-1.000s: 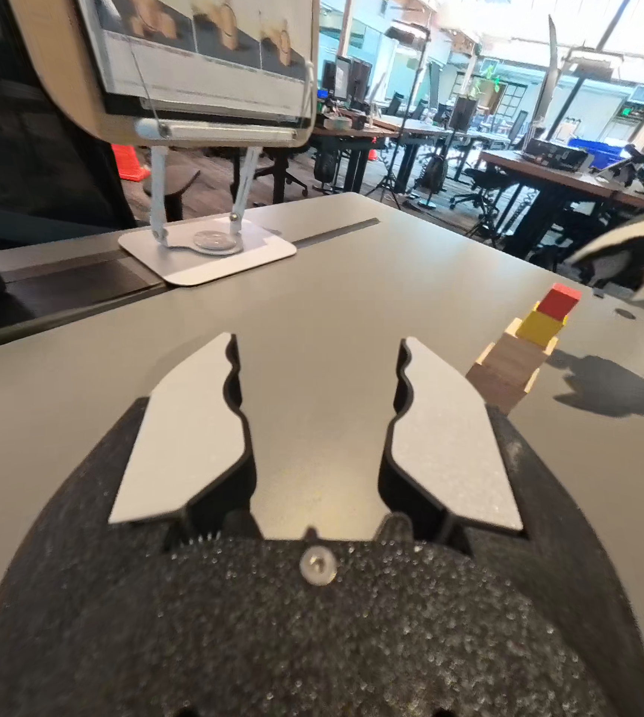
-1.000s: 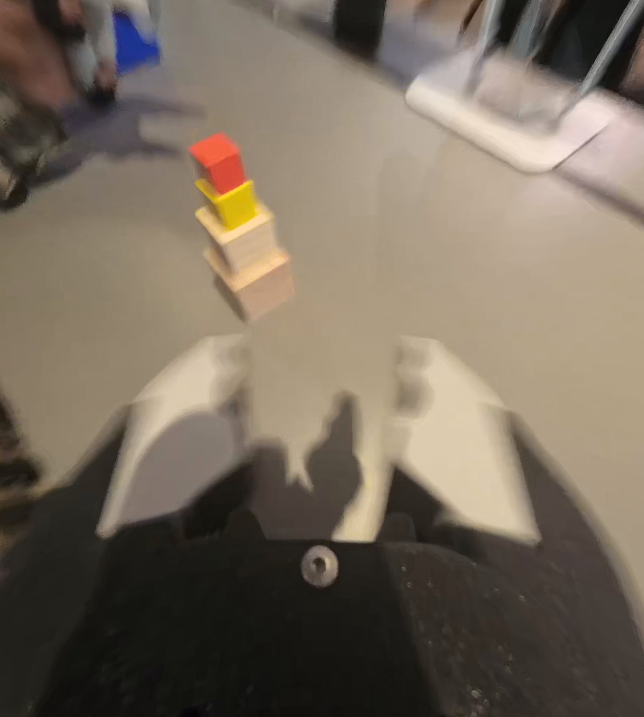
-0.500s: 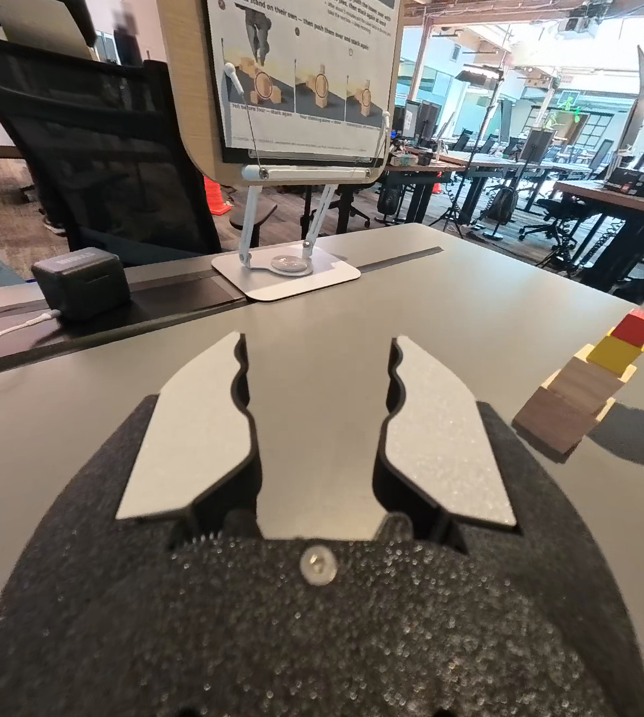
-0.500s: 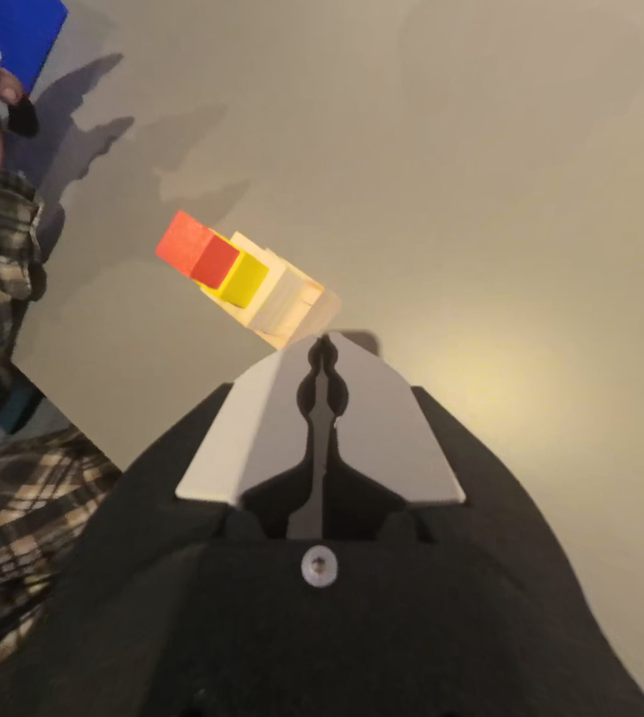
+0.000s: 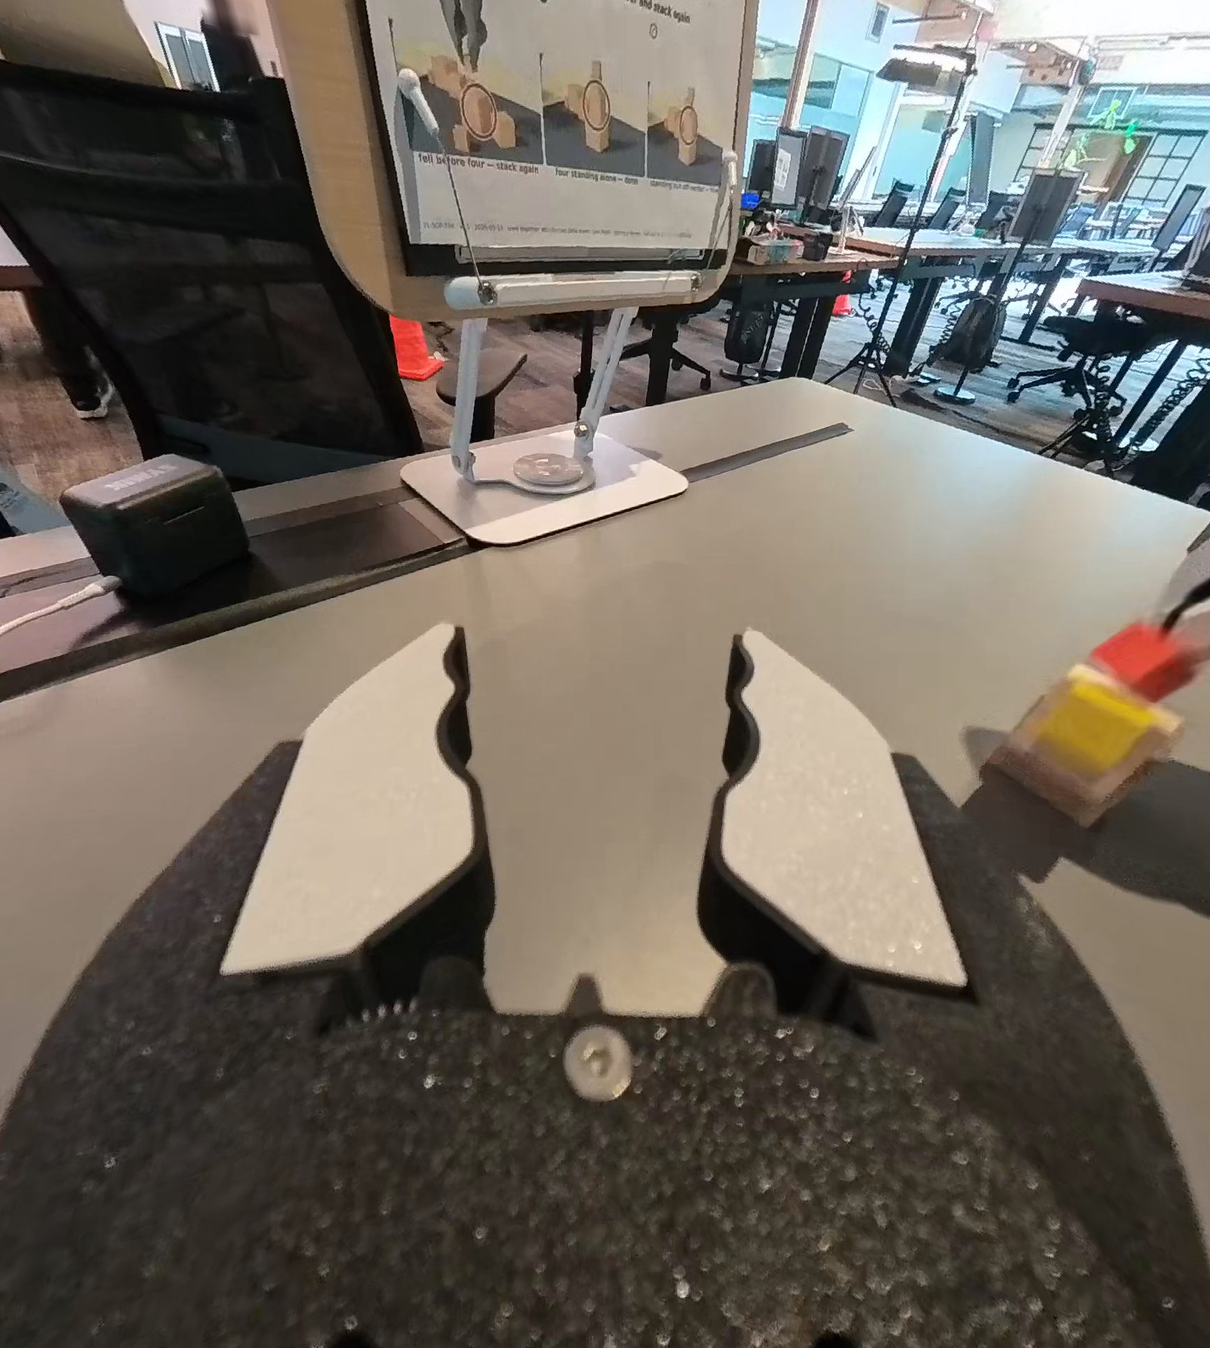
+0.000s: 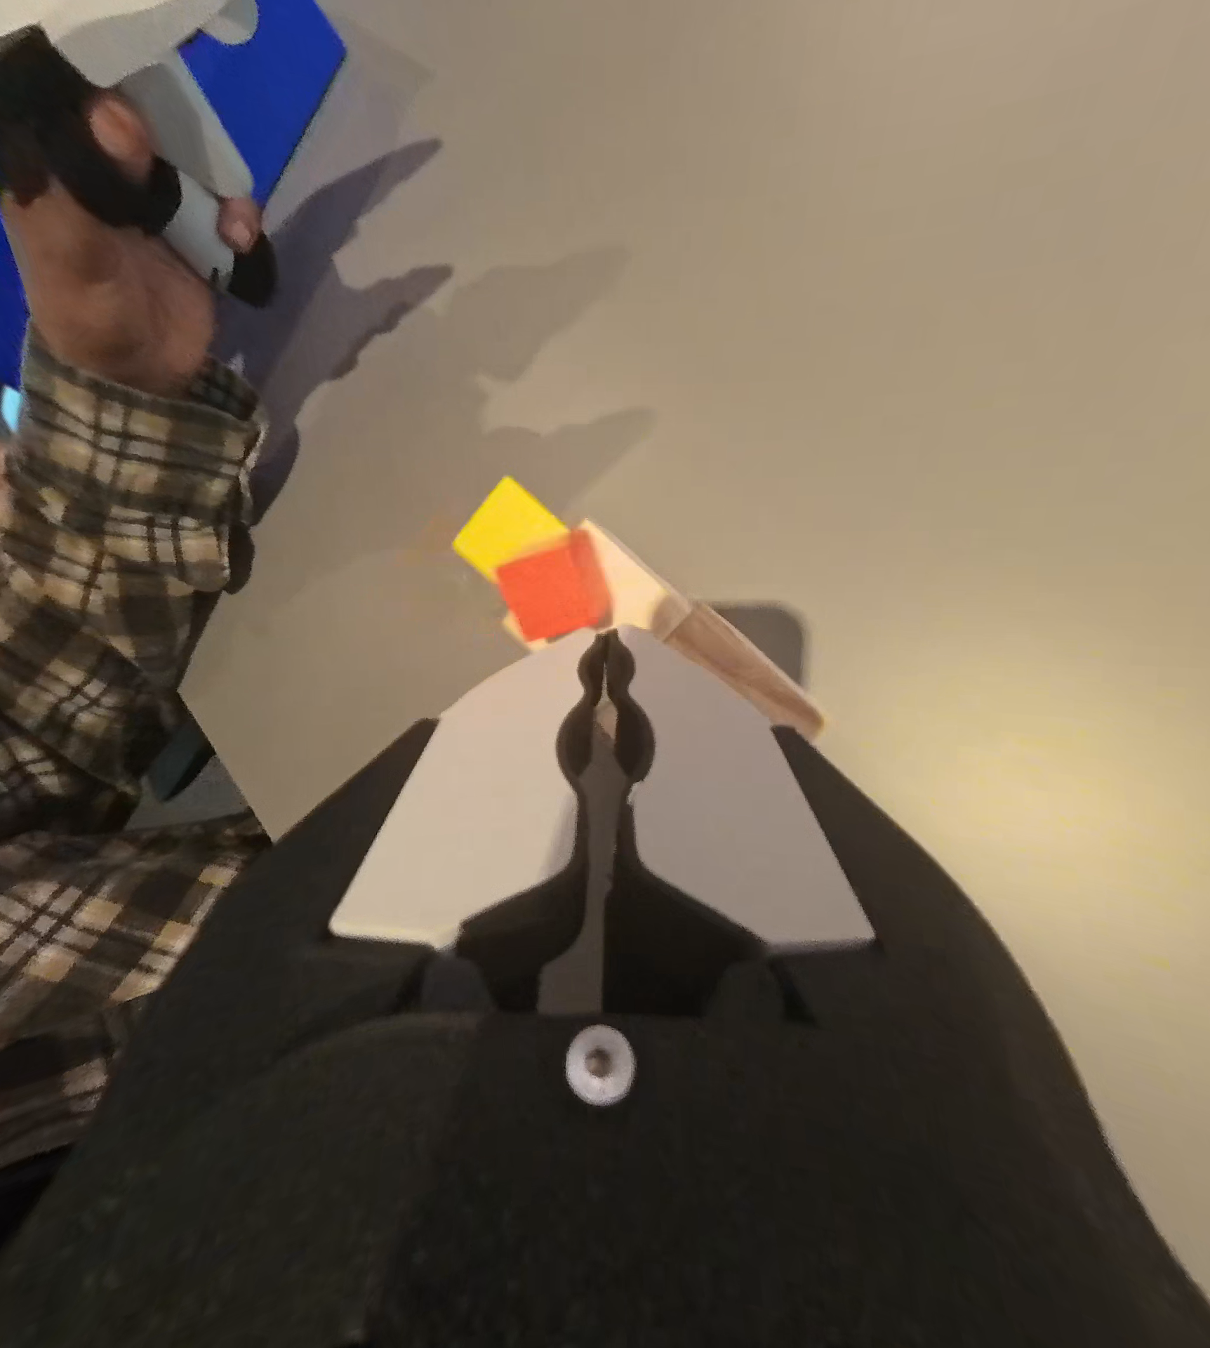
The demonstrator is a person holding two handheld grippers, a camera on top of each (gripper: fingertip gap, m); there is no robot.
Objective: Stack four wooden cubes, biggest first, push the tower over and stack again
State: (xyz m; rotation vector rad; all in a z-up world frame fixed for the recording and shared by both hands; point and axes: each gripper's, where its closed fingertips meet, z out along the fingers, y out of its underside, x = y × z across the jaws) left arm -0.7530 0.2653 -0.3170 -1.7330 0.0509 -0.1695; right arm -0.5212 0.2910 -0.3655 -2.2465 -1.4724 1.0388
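Risk: cubes scattering off worktop (image 5: 587,583) edge if right hand-held gripper (image 6: 606,645) (clenched, empty) shoves red cube (image 6: 551,594) hard; left hand-held gripper (image 5: 595,722) released.

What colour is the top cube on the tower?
Red top cube, on a yellow one; clearest in the right wrist view.

Left gripper (image 5: 596,718) jaws apart; right gripper (image 6: 606,643) jaws closed.

Bare table (image 5: 587,729) ahead between parted fingers. Tower (image 5: 1083,737) close on the right; stand (image 5: 544,481) and black box (image 5: 150,525) farther back.
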